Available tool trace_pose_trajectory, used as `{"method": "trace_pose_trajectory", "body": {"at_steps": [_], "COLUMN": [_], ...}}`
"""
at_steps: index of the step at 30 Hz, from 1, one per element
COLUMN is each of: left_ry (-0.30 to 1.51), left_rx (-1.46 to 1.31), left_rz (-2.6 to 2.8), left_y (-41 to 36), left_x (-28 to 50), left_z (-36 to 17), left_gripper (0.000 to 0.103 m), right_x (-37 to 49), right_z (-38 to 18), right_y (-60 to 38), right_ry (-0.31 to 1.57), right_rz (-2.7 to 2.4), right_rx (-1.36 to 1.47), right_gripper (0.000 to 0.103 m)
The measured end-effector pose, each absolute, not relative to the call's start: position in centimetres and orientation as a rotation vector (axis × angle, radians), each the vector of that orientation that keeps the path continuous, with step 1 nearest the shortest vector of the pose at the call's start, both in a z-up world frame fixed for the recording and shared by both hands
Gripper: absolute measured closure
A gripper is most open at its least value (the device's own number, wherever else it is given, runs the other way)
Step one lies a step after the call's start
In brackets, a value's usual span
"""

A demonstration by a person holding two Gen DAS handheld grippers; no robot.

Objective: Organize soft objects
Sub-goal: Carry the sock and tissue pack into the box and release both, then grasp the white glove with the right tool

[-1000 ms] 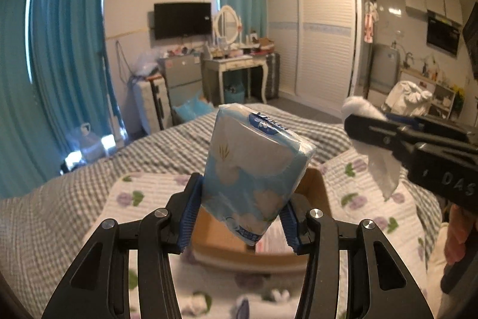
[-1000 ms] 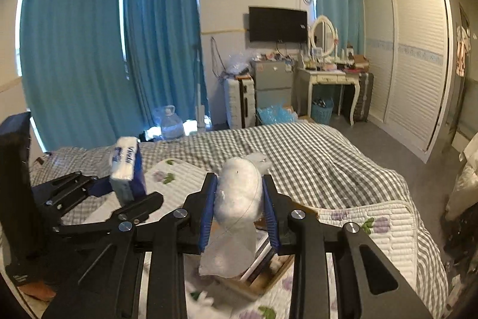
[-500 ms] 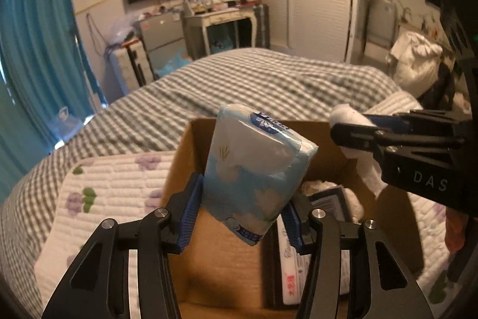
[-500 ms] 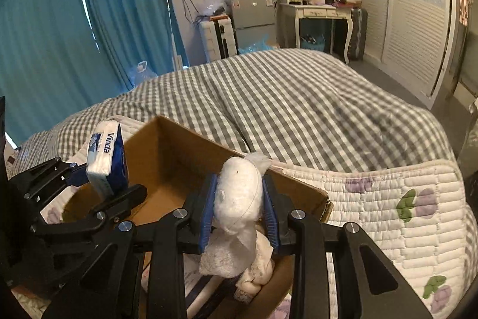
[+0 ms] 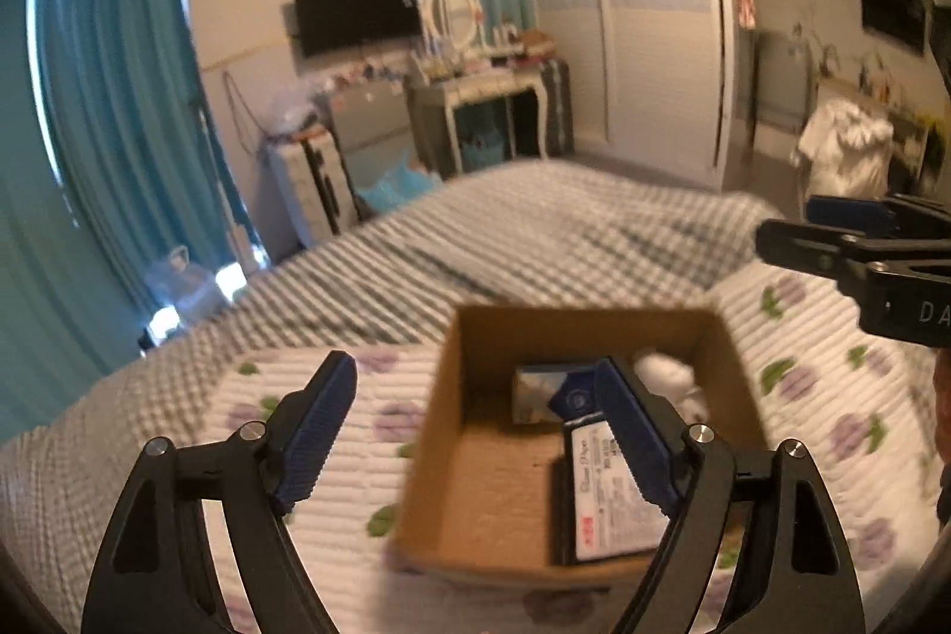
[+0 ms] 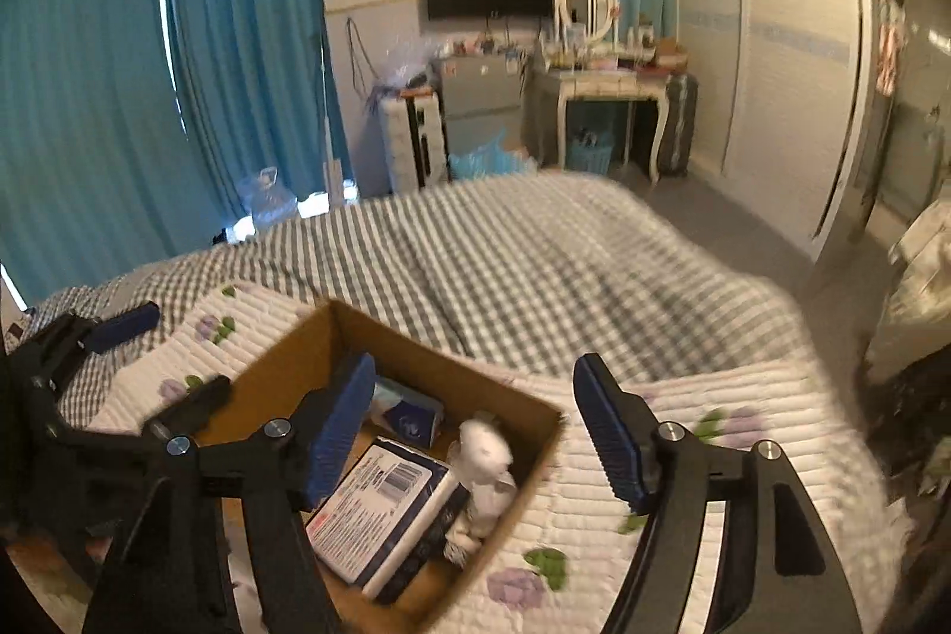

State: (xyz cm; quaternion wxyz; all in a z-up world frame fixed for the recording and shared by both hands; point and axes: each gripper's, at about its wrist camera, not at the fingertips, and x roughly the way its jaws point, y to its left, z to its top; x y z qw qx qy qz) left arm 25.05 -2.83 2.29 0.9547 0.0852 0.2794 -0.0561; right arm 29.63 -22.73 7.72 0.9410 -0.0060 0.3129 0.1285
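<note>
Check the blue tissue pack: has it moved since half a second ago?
Yes. The blue tissue pack has left the left gripper, whose jaws are now open, and dropped into the cardboard box, against its far wall beside the white bundle.

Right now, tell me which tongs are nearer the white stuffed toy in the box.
Right. The right tongs hang open directly over the white stuffed toy in the cardboard box; the left tongs hang open over the box's opposite side.
</note>
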Motion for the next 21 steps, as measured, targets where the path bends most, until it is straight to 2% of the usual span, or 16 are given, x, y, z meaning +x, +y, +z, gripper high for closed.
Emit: {"method": "trace_pose_trajectory", "body": {"at_steps": [5, 7, 10, 11, 16, 21], "left_ry": [0.44, 0.413, 0.363, 0.366, 0.384, 0.488], "left_rx": [0.147, 0.13, 0.112, 0.112, 0.109, 0.118], "left_rz": [-0.1, -0.111, -0.102, -0.111, -0.159, -0.18], "left_y": [-1.0, -0.3, 0.8, 1.1, 2.2, 2.6], "left_x": [18.0, 15.6, 12.1, 11.3, 8.8, 9.1], "left_z": [8.8, 10.4, 11.7, 11.7, 10.0, 5.8], "left_gripper": [0.019, 0.007, 0.006, 0.006, 0.006, 0.006], "right_x": [22.5, 19.6, 15.7, 14.7, 10.7, 9.8], "right_z": [14.9, 17.2, 19.4, 19.7, 18.3, 11.9], "right_y": [-23.4, -23.4, -23.0, -22.8, -20.9, -18.0], "right_ry": [0.53, 0.497, 0.456, 0.446, 0.463, 0.565], "right_rz": [0.247, 0.248, 0.257, 0.262, 0.298, 0.341], "right_rx": [-0.038, -0.039, -0.041, -0.043, -0.065, -0.104], "right_gripper": [0.019, 0.014, 0.001, 0.0, 0.0, 0.0]}}
